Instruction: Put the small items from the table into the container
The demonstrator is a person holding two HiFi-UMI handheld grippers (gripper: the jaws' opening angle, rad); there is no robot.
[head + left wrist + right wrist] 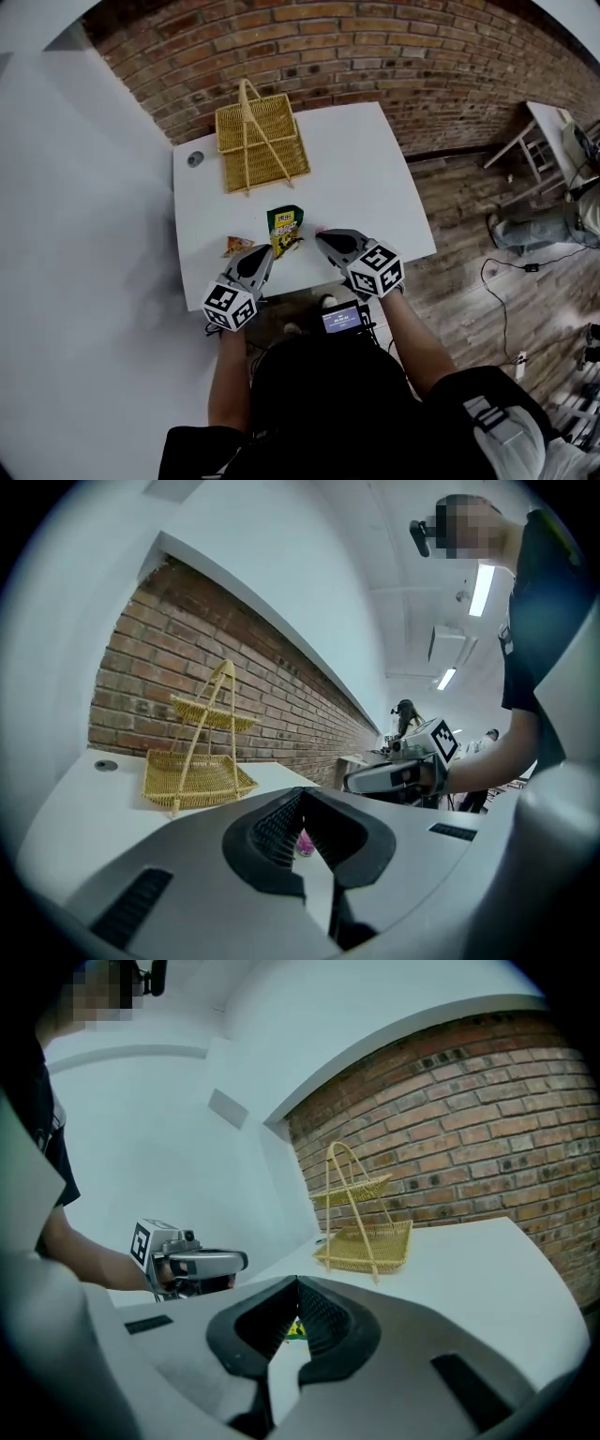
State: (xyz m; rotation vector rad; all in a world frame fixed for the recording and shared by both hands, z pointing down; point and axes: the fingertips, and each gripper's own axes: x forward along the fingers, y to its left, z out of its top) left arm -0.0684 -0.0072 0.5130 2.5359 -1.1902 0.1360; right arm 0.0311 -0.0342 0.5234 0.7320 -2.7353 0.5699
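Nothing is legible: the green-and-yellow snack packet (285,230) carries lettering too small to read, and so does the small lit screen (341,320).

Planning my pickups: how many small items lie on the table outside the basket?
3: an orange packet by the left claw, a green packet beside it, and a small pink item near the right claw. More may be hidden under the claws.

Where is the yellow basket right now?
In the head view the yellow basket sits at the far left end of the white table, close to the brick wall and beyond the green snack packet.
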